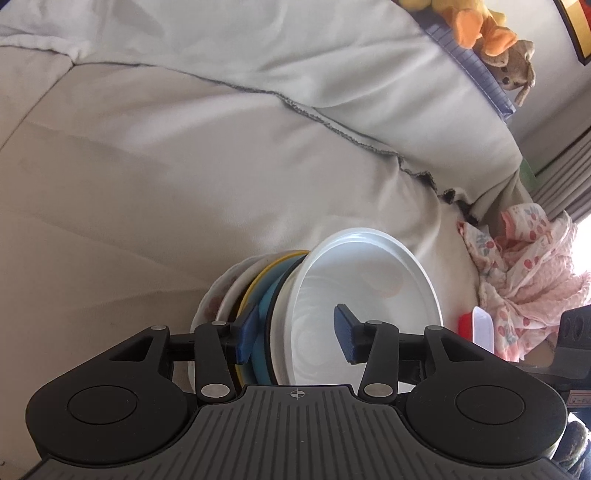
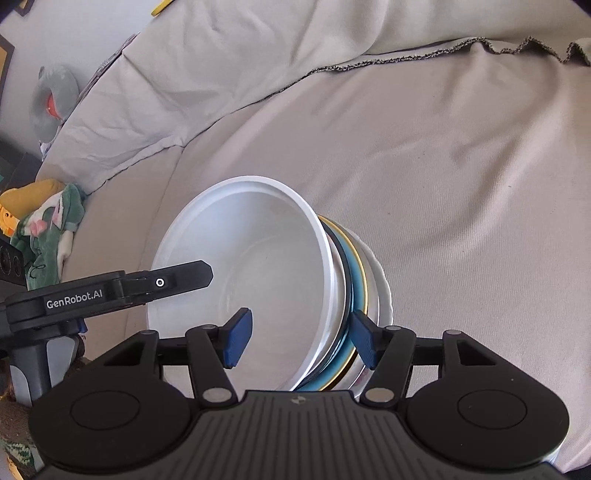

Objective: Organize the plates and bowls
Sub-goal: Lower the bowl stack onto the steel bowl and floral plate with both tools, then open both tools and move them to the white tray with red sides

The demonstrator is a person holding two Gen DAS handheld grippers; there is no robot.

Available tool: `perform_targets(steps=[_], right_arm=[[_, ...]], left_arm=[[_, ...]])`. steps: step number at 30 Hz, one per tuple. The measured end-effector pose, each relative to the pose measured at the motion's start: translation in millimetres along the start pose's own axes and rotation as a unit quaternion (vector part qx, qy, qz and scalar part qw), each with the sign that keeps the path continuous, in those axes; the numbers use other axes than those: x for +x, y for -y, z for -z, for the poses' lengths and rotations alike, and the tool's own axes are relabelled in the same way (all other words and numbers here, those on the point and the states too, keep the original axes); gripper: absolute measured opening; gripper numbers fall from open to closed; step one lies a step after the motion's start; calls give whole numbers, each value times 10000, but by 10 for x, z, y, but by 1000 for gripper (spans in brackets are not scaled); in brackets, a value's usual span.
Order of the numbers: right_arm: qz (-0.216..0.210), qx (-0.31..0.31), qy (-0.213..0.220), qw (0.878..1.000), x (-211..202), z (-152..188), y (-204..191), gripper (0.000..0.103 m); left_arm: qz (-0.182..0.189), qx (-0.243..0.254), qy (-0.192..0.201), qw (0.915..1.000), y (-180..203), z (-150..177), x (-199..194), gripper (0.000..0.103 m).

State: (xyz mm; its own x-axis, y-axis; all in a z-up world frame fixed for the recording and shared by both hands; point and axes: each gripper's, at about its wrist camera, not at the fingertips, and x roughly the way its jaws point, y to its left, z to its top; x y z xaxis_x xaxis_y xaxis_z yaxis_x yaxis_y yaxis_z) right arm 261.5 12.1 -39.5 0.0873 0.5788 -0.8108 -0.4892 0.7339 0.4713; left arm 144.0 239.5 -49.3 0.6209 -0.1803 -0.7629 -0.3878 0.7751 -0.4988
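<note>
A stack of dishes is held between both grippers above a beige sofa. A white bowl (image 1: pixel 365 295) sits on top, with a blue plate (image 1: pixel 264 332), a yellow-rimmed plate and a floral white plate (image 1: pixel 212 306) under it. My left gripper (image 1: pixel 295 332) is clamped across the stack's edge, one blue pad inside the bowl, the other under the plates. In the right wrist view the white bowl (image 2: pixel 258 266) and the plates (image 2: pixel 360 280) show the same way. My right gripper (image 2: pixel 301 339) clamps the opposite edge. The left gripper's finger (image 2: pixel 177 280) reaches into the bowl.
The sofa seat (image 1: pixel 147 184) and back cushion (image 2: pixel 443 147) lie behind. Pink patterned cloth (image 1: pixel 524 280) and a red and white box (image 1: pixel 476 328) lie at the right. Plush toys (image 1: pixel 491 33) sit on the sofa top. A green and yellow toy (image 2: pixel 44 218) lies at the left.
</note>
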Motion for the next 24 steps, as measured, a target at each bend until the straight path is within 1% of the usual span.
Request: perform_targets(steps=[5, 9, 10, 11, 13, 14, 18, 21, 24], right_arm=[[-53, -114, -106, 9999, -28, 84, -13, 59], [-114, -252, -170, 9995, -34, 104, 2, 59], [-114, -275, -151, 9994, -38, 94, 13, 59], [-106, -273, -110, 9995, -51, 81, 19, 58], [-116, -303, 21, 9995, -114, 56, 24, 57], [-113, -327, 90, 9994, -153, 50, 10, 57], [-270, -491, 378, 9977, -305, 6, -101, 57], [-169, -706, 614, 9955, -358, -52, -206, 57], [-100, -710, 557, 9959, -317, -82, -234, 57]], left_arm=[[-7, 141, -68, 9999, -7, 76, -56, 48], [149, 120, -34, 9998, -71, 95, -171, 45], [213, 75, -11, 9997, -93, 87, -201, 43], [300, 43, 29, 9995, -109, 80, -236, 35], [545, 12, 74, 9985, -117, 65, -321, 30], [607, 28, 129, 9981, -98, 69, -362, 30], [426, 83, 340, 9985, -49, 69, -400, 32], [475, -148, 227, 9985, -129, 44, -342, 32], [447, -167, 130, 9988, -160, 41, -309, 31]])
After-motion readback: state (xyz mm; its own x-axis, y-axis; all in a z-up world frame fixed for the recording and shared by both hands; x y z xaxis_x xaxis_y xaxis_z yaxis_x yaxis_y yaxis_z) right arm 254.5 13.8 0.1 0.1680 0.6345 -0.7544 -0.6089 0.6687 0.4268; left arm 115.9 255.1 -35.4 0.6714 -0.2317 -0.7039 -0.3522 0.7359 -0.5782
